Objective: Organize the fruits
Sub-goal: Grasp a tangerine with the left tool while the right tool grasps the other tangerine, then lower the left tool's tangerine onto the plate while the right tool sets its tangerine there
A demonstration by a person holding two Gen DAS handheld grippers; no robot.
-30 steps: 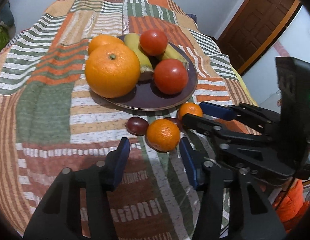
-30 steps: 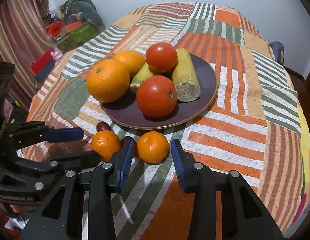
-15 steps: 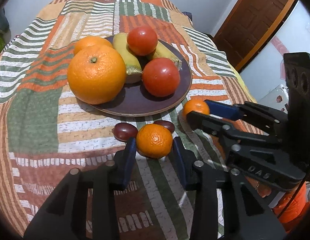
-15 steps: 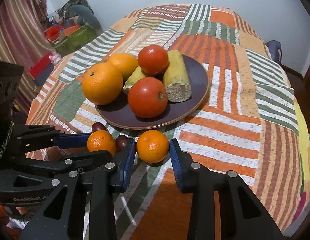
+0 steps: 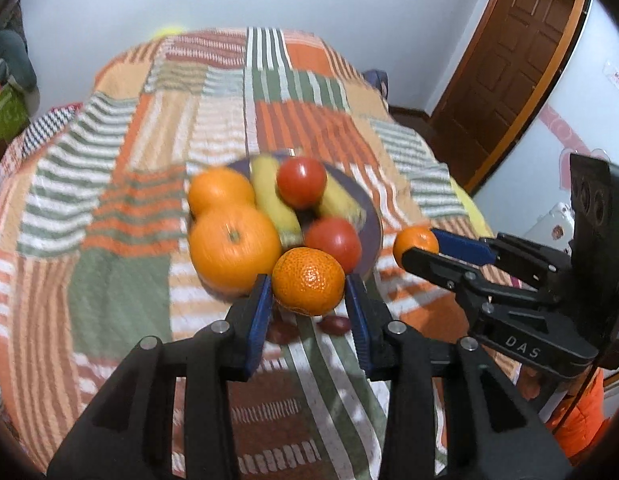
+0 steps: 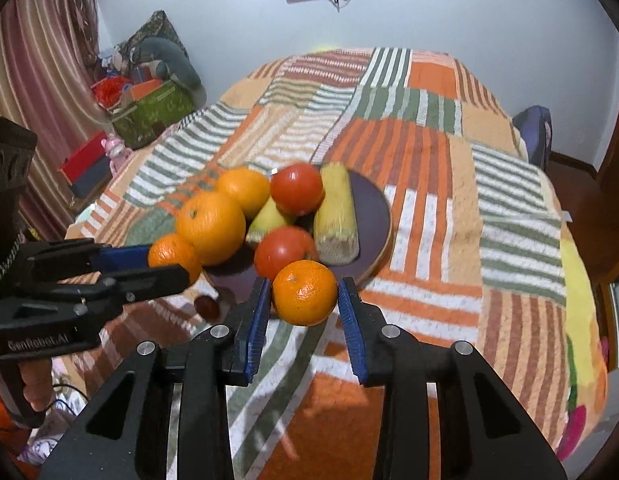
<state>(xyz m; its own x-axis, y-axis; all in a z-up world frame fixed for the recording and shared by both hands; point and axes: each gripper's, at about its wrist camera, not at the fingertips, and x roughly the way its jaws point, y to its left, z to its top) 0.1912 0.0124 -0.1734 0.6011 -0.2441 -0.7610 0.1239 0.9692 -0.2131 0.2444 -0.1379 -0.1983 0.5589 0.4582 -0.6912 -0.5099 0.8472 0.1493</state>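
My left gripper is shut on a small mandarin and holds it lifted above the cloth, in front of the plate. My right gripper is shut on a second mandarin, also lifted; it shows in the left wrist view at the right. The dark purple plate holds two big oranges, two tomatoes and two bananas. Two dark plums lie on the cloth below the left gripper.
The table is covered by a striped patchwork cloth. A brown door is at the far right. Boxes and bags are piled on the floor at the far left by a curtain.
Both grippers closed on their mandarins and lifted them off the cloth. The views rose and tilted up, and the plums stayed on the cloth.
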